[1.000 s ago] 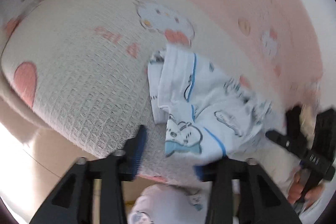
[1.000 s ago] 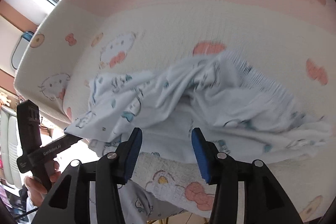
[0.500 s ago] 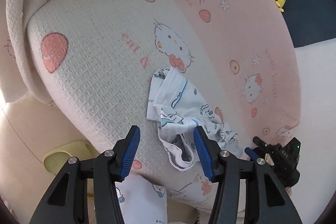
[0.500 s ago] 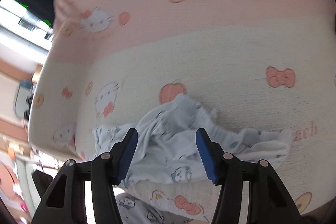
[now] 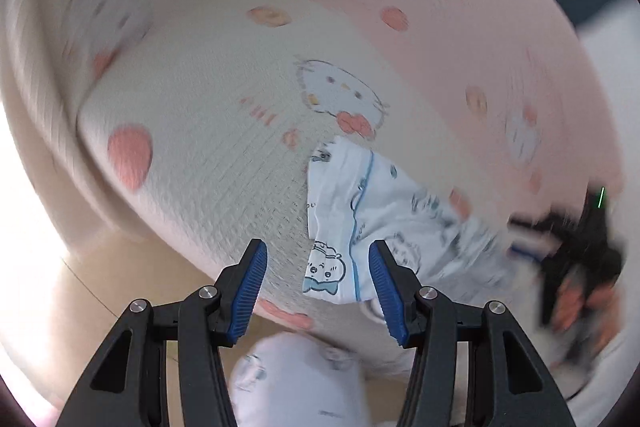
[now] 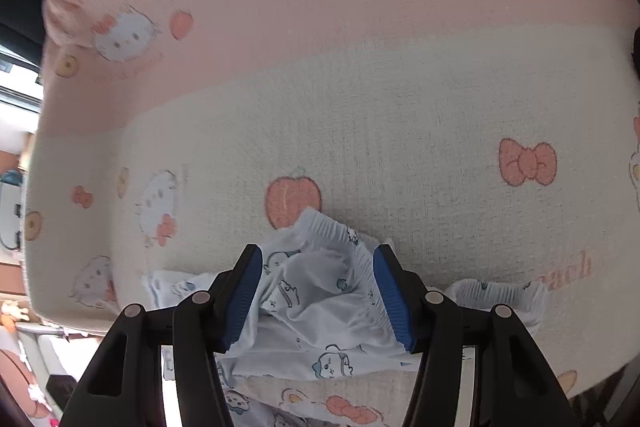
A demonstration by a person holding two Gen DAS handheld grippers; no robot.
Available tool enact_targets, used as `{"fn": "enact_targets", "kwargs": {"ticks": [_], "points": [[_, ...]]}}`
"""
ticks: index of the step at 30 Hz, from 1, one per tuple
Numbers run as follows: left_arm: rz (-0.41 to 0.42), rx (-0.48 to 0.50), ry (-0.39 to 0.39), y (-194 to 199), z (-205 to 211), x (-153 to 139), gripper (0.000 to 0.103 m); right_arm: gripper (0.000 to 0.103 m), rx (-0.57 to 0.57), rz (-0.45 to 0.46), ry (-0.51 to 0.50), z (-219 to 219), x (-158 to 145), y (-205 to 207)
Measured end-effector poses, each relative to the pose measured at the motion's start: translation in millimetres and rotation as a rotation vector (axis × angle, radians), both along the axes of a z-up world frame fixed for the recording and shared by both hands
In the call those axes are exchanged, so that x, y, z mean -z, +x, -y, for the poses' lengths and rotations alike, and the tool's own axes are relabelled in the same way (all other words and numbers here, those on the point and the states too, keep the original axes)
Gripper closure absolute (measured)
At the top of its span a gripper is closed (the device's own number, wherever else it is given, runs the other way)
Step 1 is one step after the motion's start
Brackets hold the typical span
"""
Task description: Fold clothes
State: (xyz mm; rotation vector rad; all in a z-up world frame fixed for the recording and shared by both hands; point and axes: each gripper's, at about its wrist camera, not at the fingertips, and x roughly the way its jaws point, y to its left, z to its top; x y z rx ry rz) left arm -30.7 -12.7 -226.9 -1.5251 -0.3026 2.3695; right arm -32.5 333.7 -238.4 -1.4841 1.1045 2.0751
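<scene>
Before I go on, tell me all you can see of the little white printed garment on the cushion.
The white printed garment is thin, soft-looking cloth with small cartoon characters and blue piping, and a ribbed elastic edge. It lies crumpled and unfolded near the front edge of the cream and pink cushion, one ribbed end trailing right. The right hand-held gripper straddles its raised bunch with jaws apart; the left hand-held gripper hangs open over its other end. Whether any pad touches the cloth is unclear.

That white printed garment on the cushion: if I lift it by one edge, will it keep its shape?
Probably not. The garment lies crumpled in soft folds, so it should droop and unfold. It looks thin, so likely light. Its gathered ribbed edge may offer a firmer grip.
</scene>
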Motion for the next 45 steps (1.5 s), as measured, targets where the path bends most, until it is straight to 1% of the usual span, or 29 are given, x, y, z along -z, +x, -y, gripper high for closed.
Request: {"fn": "enact_targets", "kwargs": {"ticks": [2, 5, 7, 10, 13, 15, 17, 20, 22, 27, 29, 35, 37, 40, 43, 44, 45], "points": [[-0.015, 0.060, -0.072, 2, -15, 0, 0.053, 0.046, -0.018, 0.026, 0.011, 2, 0, -5], [-0.023, 0.135, -0.109, 7, -34, 2, 0.053, 0.046, -0.039, 0.029, -0.012, 1, 1, -9], [-0.030, 0.182, -0.132, 11, -45, 3, 0.053, 0.046, -0.043, 0.047, -0.028, -3, 2, -12], [-0.050, 0.254, -0.163, 17, -59, 3, 0.053, 0.046, -0.040, 0.079, -0.030, -11, 3, -17], [-0.069, 0.312, -0.212, 19, -66, 3, 0.053, 0.046, -0.042, 0.097, -0.030, -16, 4, -24], [-0.084, 0.343, -0.251, 19, -70, 3, 0.053, 0.046, -0.067, 0.105, -0.018, -16, 3, -33], [-0.100, 0.369, -0.279, 18, -71, 4, 0.053, 0.046, -0.124, 0.124, 0.021, -11, 4, -44], [-0.112, 0.396, -0.326, 16, -72, 6, 0.053, 0.046, -0.204, 0.173, 0.061, -6, 11, -59], [-0.110, 0.409, -0.351, 15, -72, 9, 0.053, 0.046, -0.239, 0.199, 0.077, -5, 16, -63], [-0.096, 0.431, -0.410, 14, -70, 19, 0.053, 0.046, -0.307, 0.235, 0.091, -2, 25, -67], [-0.085, 0.435, -0.418, 14, -69, 23, 0.053, 0.046, -0.356, 0.262, 0.096, -2, 29, -66], [-0.072, 0.457, -0.454, 10, -78, 34, 0.053, 0.046, -0.398, 0.325, 0.095, 1, 48, -66], [-0.071, 0.468, -0.467, 9, -84, 36, 0.053, 0.046, -0.403, 0.335, 0.096, 1, 54, -66], [-0.083, 0.481, -0.490, 9, -93, 40, 0.053, 0.046, -0.424, 0.336, 0.137, 5, 56, -67], [-0.070, 0.484, -0.487, 6, -98, 45, 0.053, 0.046, -0.469, 0.333, 0.186, 13, 57, -68], [-0.065, 0.481, -0.487, 5, -98, 48, 0.053, 0.046, -0.489, 0.330, 0.207, 17, 57, -68], [-0.062, 0.477, -0.488, 4, -97, 50, 0.053, 0.050, -0.505, 0.321, 0.226, 19, 57, -67]]}}
